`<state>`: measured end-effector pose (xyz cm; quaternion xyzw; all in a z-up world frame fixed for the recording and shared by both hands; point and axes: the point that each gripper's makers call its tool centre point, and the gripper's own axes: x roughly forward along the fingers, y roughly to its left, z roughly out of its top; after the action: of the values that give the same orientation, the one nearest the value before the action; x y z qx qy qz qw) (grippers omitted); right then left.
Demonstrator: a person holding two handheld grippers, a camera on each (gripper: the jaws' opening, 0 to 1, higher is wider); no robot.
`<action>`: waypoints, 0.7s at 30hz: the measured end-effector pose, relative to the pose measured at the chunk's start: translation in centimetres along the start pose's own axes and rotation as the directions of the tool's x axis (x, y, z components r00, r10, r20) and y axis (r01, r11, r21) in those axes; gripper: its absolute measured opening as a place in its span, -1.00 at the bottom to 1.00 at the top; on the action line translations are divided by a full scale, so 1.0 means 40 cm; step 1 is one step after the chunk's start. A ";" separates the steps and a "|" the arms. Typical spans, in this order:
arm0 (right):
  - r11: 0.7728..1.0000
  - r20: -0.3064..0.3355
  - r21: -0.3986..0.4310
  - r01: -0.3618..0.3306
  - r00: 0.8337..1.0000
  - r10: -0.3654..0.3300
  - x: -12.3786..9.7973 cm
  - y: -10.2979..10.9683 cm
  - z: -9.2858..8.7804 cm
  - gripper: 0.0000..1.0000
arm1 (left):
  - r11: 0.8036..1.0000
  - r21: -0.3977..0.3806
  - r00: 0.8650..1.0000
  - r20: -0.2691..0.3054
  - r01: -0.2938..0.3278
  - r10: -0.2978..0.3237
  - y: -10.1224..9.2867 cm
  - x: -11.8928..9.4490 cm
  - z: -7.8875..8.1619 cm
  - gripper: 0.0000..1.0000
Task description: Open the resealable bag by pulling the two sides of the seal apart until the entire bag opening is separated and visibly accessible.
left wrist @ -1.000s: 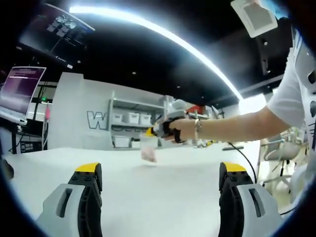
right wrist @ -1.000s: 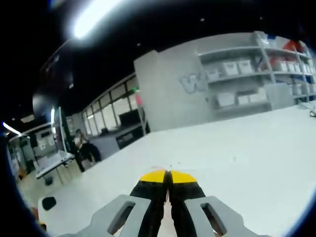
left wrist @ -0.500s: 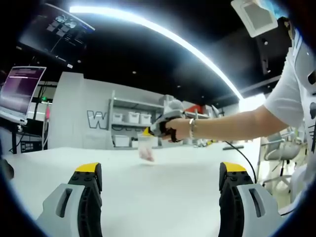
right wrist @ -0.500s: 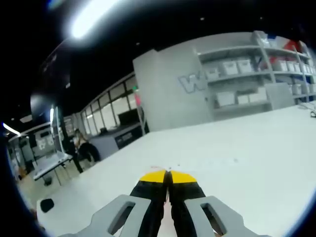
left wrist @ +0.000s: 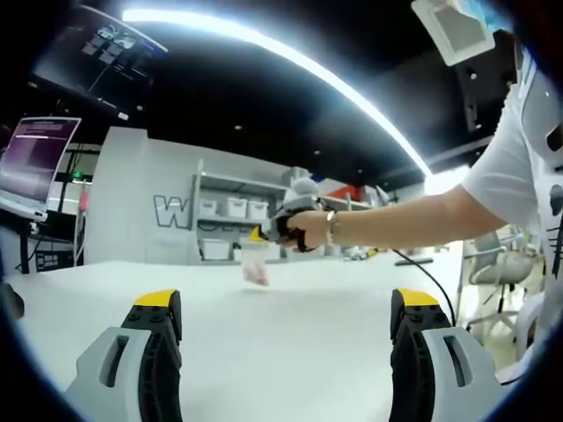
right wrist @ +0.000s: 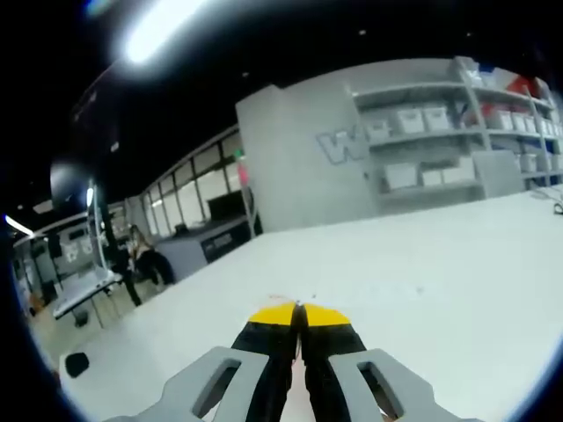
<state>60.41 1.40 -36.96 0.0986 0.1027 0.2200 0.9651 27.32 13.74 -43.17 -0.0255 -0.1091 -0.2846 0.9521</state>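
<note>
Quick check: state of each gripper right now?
Left gripper: open, jaws wide apart, holding nothing.
Right gripper: shut on the resealable bag, which hangs from it above the white table.

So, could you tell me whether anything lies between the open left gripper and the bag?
Nothing visible does: bare white table lies between the left gripper and the bag, which hangs from the shut right gripper.
</note>
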 end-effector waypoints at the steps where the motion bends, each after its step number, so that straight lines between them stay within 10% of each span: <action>1: 1.000 -0.002 -0.001 0.000 1.000 0.000 0.002 -0.001 0.000 -1.00 | 1.000 0.000 1.000 0.000 0.000 0.000 0.000 0.000 0.000 0.94; 21: 0.998 -0.020 -0.059 0.018 1.000 -0.019 0.054 -0.019 0.018 -1.00 | 1.000 0.001 1.000 -0.015 0.011 -0.011 -0.006 -0.001 -0.008 0.94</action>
<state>62.80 1.57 -36.80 0.0668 0.1071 0.2149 0.9684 27.22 13.53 -43.51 -0.0223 -0.1023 -0.2900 0.9513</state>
